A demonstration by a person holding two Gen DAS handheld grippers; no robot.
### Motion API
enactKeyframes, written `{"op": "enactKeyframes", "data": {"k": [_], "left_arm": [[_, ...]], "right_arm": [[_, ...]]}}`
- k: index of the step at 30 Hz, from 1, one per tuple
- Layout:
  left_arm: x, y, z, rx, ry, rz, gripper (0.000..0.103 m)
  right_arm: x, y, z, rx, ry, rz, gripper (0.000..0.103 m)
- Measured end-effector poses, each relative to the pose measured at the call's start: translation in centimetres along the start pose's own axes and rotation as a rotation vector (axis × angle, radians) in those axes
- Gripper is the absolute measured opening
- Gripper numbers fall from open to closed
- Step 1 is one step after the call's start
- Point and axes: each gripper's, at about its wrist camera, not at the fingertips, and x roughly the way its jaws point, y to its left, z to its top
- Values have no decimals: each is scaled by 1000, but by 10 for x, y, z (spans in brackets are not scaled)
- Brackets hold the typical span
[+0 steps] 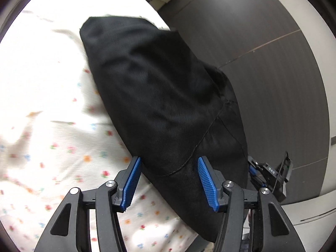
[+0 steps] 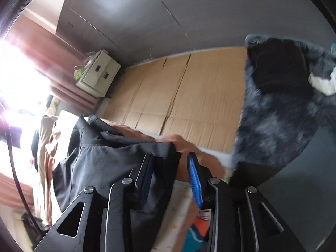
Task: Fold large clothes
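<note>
Black garment (image 1: pixel 159 96) on floral sheet (image 1: pixel 52 147), left tool (image 1: pixel 168 180) spread over it, right tool (image 2: pixel 171 180) spread, dark cloth (image 2: pixel 100 159) between.

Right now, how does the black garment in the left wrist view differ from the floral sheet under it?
The black folded garment is plain and dark; the white floral bed sheet is pale with small coloured flowers. The garment is a bulky bundle hanging over the bed's edge; the sheet lies spread flat, lightly wrinkled. The garment sits between the left gripper's blue pads; the sheet lies beneath. Both are soft cloth.
</note>
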Motion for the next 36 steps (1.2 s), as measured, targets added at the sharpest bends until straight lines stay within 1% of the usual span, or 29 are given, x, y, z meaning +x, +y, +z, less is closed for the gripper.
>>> {"op": "enactKeyframes", "data": {"k": [2, 5, 7, 8, 10, 11, 13, 15, 16, 18, 19, 20, 21, 26, 30, 33, 36], "left_arm": [[-8, 2, 1, -6, -19, 10, 59], [-23, -3, -2, 7, -44, 31, 59], [-34, -10, -7, 19, -58, 38, 61], [-41, -9, -9, 27, -66, 42, 62], [-61, -11, -14, 46, -91, 56, 76], [-70, -15, -16, 56, -108, 66, 79], [-94, -14, -22, 74, -139, 77, 87], [-114, -18, -30, 91, -161, 83, 90], [-128, -16, -36, 101, -172, 88, 91], [-145, -23, -46, 123, -193, 98, 94], [-155, -27, -52, 134, -204, 100, 97], [-164, -30, -58, 142, -215, 101, 98], [-174, -33, -64, 147, -225, 103, 100], [-213, -47, -91, 181, -275, 115, 102], [-240, -54, -117, 214, -297, 125, 102], [-262, -59, -140, 252, -319, 134, 102], [-291, -63, -166, 296, -361, 144, 102]], "right_arm": [[-10, 0, -3, -7, 13, 16, 34], [-28, 5, -12, -44, 13, 12, 34], [-41, 10, -20, -66, 16, 22, 38], [-47, 12, -24, -75, 17, 28, 44], [-57, 17, -33, -99, 13, 35, 46], [-64, 21, -37, -116, 12, 40, 47], [-79, 29, -47, -147, 10, 58, 53], [-98, 38, -57, -180, -5, 68, 69], [-104, 40, -62, -192, -12, 70, 72], [-122, 48, -72, -221, -23, 80, 82], [-130, 51, -77, -233, -27, 82, 85], [-138, 55, -83, -247, -31, 82, 91], [-145, 58, -88, -260, -37, 83, 95], [-182, 73, -116, -323, -58, 86, 103], [-209, 81, -138, -353, -82, 78, 103], [-229, 86, -155, -373, -100, 106, 103], [-248, 94, -176, -407, -111, 118, 103]]}}
